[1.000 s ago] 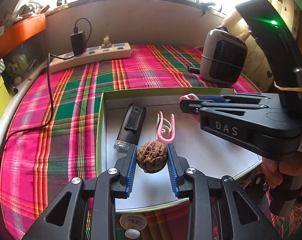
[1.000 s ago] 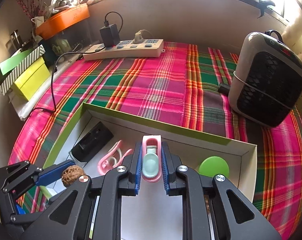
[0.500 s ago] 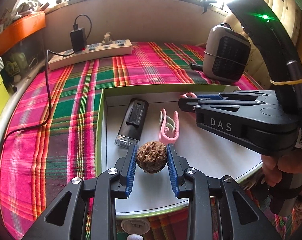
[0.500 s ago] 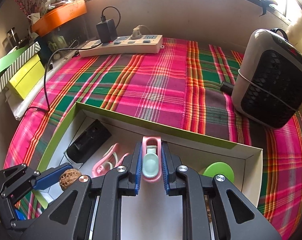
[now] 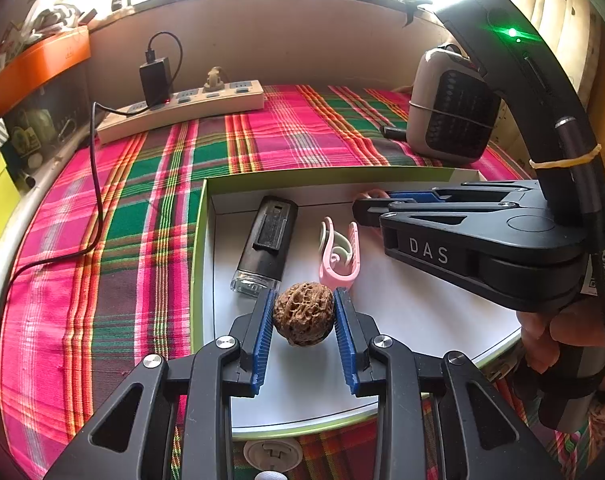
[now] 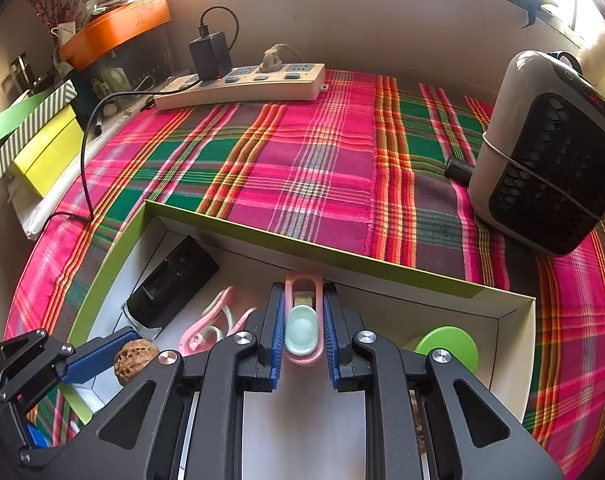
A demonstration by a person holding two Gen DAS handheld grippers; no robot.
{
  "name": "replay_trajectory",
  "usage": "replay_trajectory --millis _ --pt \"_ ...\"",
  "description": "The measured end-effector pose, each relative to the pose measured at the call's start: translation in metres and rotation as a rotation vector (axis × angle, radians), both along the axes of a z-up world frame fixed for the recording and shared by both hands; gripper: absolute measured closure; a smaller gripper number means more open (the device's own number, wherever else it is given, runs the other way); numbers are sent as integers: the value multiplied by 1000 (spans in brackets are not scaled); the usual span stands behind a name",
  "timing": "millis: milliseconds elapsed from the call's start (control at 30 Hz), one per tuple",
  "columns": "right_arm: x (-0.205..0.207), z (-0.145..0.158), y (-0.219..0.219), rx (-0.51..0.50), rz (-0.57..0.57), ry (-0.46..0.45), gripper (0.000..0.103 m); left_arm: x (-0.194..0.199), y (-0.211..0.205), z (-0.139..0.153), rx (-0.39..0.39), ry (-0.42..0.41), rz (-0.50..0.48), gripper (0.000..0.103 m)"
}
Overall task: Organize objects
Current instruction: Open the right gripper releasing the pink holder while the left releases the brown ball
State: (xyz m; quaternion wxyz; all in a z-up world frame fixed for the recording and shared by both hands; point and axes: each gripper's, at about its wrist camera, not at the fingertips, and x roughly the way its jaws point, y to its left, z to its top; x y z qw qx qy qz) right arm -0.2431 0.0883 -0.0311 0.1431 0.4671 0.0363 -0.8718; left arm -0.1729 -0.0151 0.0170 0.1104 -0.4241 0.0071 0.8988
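Plaid cloth in pink, green and orange covers the worktop, and on it sits a shallow box with green walls and a white floor. The left gripper hangs over the near part of the box, its jaws set narrow with the blue pads pressed on either side of a brown walnut. The right gripper reaches over the far side of the box, its jaws nearly closed on a pink clothes peg with a pale green centre, held close to the far wall. A second pink peg lies flat on the box floor, just beside a black lighter with a clear end. A round green lid rests in the right corner of the box. Beyond the box, a white power strip with a black charger plugged in runs along the back wall, and a small grey heater stands at the right edge of the cloth.
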Motion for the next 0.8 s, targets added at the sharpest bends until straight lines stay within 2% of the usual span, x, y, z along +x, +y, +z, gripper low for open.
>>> replay_trajectory --millis 800 --pt "1 -1 0 12 -30 -3 83 -1 -1 0 -8 4 -2 75"
